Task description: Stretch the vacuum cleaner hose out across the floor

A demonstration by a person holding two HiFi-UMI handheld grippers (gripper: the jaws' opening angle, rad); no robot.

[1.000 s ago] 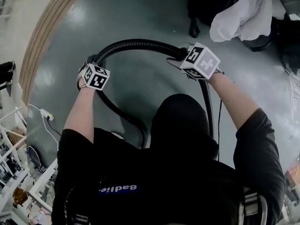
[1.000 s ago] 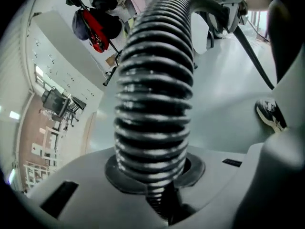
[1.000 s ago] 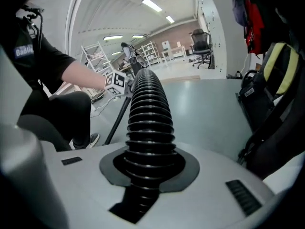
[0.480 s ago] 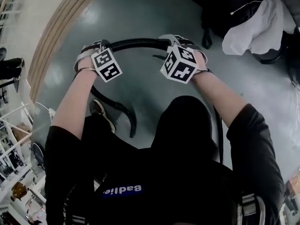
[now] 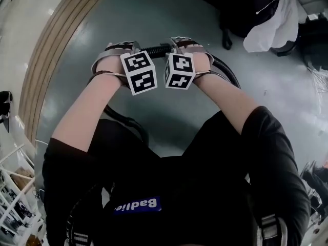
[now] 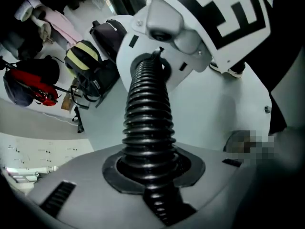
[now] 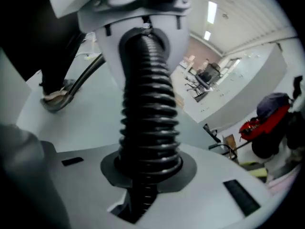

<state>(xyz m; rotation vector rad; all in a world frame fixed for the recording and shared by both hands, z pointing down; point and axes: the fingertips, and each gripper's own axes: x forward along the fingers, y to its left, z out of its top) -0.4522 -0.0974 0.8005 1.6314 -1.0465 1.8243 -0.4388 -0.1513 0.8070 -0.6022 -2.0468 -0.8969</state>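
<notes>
A black ribbed vacuum hose (image 5: pixel 156 49) runs between my two grippers, then bends down on the right (image 5: pixel 226 69) and loops back along the grey floor under my left arm (image 5: pixel 129 122). My left gripper (image 5: pixel 134 47) is shut on the hose (image 6: pixel 145 109), which passes straight through its jaws (image 6: pixel 151 173). Close beside it, my right gripper (image 5: pixel 178 44) has the hose (image 7: pixel 147 99) seated between its pads (image 7: pixel 147 168); its jaws are closing on it. The two marker cubes are almost touching. Each gripper view shows the other gripper only a short length of hose away.
A white cloth (image 5: pixel 271 22) lies over dark bags (image 5: pixel 241 9) at the far right. A wood-coloured strip (image 5: pixel 56 40) borders the grey floor on the left. A yellow-and-black bag (image 6: pixel 83 56) and a red item (image 6: pixel 33 85) lie beyond. A shoe (image 7: pixel 57 99) stands near the hose.
The right gripper has come left along the hose until it is beside the left one. The arch of hose between them has shrunk to a short straight piece.
</notes>
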